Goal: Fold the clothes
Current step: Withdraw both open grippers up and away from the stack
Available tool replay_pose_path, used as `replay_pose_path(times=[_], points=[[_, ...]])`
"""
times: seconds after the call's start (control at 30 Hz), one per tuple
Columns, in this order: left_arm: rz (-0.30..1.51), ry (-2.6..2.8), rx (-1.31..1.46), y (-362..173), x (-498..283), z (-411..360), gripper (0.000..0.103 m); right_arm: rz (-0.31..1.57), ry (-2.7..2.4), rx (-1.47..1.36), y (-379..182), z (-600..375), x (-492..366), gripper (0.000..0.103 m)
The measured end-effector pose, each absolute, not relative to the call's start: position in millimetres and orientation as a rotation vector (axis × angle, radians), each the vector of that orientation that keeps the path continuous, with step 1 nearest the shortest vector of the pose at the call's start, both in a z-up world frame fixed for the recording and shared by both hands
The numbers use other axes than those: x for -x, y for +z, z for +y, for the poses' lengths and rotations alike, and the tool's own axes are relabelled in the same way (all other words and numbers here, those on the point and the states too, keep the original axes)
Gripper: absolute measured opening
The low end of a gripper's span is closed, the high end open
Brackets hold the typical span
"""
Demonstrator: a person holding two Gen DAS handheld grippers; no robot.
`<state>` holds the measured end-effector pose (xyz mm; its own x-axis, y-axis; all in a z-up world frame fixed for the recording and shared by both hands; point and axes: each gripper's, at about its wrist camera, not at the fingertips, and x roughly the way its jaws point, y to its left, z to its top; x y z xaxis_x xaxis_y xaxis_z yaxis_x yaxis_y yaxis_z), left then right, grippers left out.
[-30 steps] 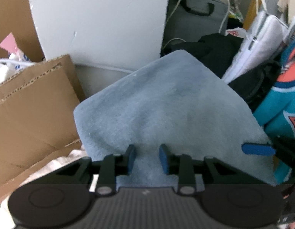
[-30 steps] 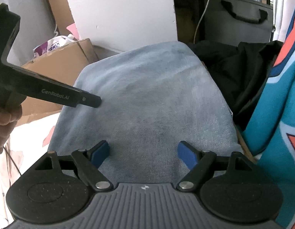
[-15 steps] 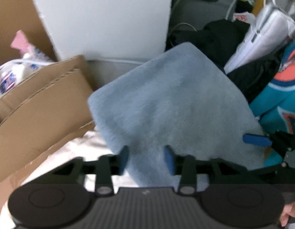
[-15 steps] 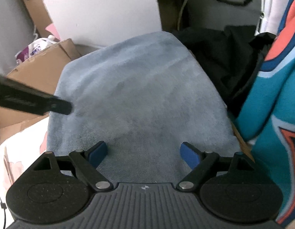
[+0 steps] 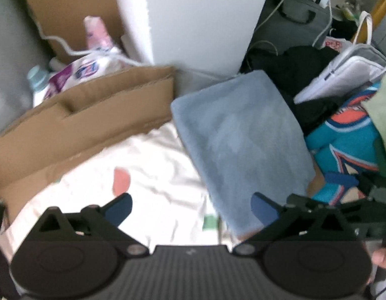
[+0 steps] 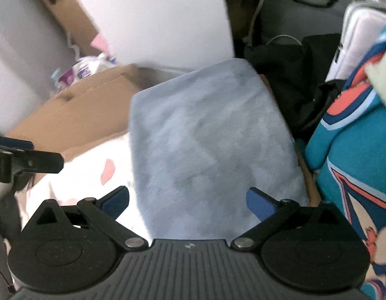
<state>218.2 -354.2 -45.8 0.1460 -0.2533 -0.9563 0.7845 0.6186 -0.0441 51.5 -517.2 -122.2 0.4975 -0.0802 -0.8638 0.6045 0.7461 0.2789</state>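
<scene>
— Blue garment (image 5: 242, 137): folded into a thick pad, lying flat, one side on the white sheet (image 5: 153, 175), far edge against the dark clothes (image 5: 300, 72). Looks finished and set down.

— Left gripper (image 5: 190, 208)?

— Jaws opening, spread wide, nothing between them but sheet and the near corner of the pad below. No pinch. Right gripper (image 6: 188, 201) likewise: jaws opening, wide, hanging above the near end of the pad, no cloth caught.

— Step in hand?

— Release of a done fold, by the look of it. Next probably a fresh piece: teal jersey (image 6: 355, 162) heaped just beside the pad on the right, touching or nearly so. Calls for a pinch on one loose edge only, then a drag onto open sheet.

— Room for that?

— Tight. Cardboard flaps (image 5: 88, 115) hem the sheet on the left and far side; white panel (image 5: 197, 15) stands behind. Dark clothes and a pale bag (image 5: 347, 72) crowd the far right. Only clear patch: the sheet left of the pad. Risk of nudging the pad's right edge when pulling the jersey across. Both views blurred; finer seams unreadable.
</scene>
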Motion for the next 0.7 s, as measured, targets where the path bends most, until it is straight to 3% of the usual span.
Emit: replay_pose_path(times=[0.7], points=[[1.139,-0.609,-0.340,149,-181,-157,0.102,0.946,-0.413,-0.622,61,-402,-2,0.103]])
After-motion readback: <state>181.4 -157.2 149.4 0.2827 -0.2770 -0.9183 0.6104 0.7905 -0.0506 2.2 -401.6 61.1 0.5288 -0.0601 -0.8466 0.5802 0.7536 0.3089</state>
